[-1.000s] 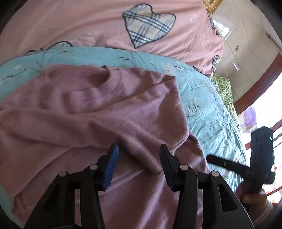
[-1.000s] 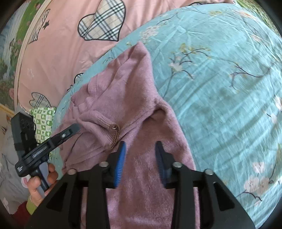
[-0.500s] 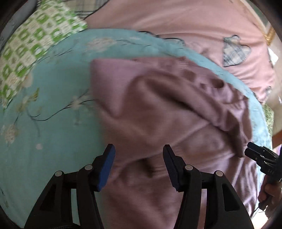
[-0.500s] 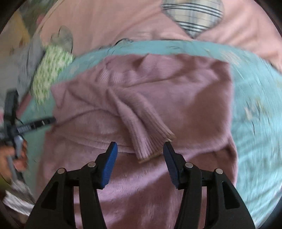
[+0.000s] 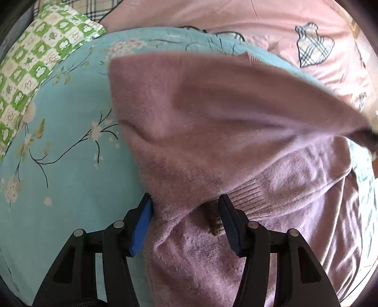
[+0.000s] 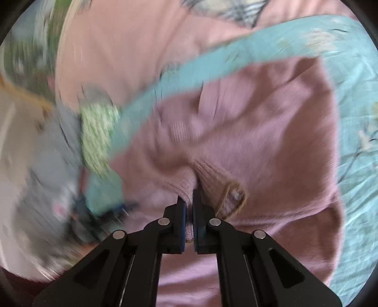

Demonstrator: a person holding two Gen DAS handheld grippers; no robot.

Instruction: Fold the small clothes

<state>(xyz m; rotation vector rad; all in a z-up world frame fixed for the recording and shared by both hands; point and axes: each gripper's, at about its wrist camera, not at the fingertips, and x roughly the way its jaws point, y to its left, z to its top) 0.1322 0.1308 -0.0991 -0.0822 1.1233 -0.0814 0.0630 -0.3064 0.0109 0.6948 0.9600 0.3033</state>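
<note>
— Bedding fills both views: a turquoise sheet (image 5: pixel 70 179) printed with thin black branches and pale blossoms, a pink cover (image 5: pixel 212 21) with plaid hearts behind it, and a green-and-white checked cushion (image 5: pixel 35 59) at the far left corner.

— And the garment?

— A mauve fuzzy sweater (image 5: pixel 212 132) lies on the turquoise sheet, soft and napped, with ribbed knit at the cuff (image 5: pixel 250 196) and a brown trim edge showing just under it.

— How do the tools stand?

— The left gripper (image 5: pixel 186 222) is spread wide, its blue-padded fingers (image 5: pixel 140 224) straddling a folded edge of the sweater without pinching it. The right gripper (image 6: pixel 189 212) is closed tight on a ribbed fold of the sweater (image 6: pixel 259 141), knit bunched between the pads.

— What has changed?

— Half a second ago the right gripper was wide open over the sleeve cuff; now it has clamped on. A flap of the sweater now arcs up across the left view, where it lay flatter before. The right view is heavily blurred on its left side.
</note>
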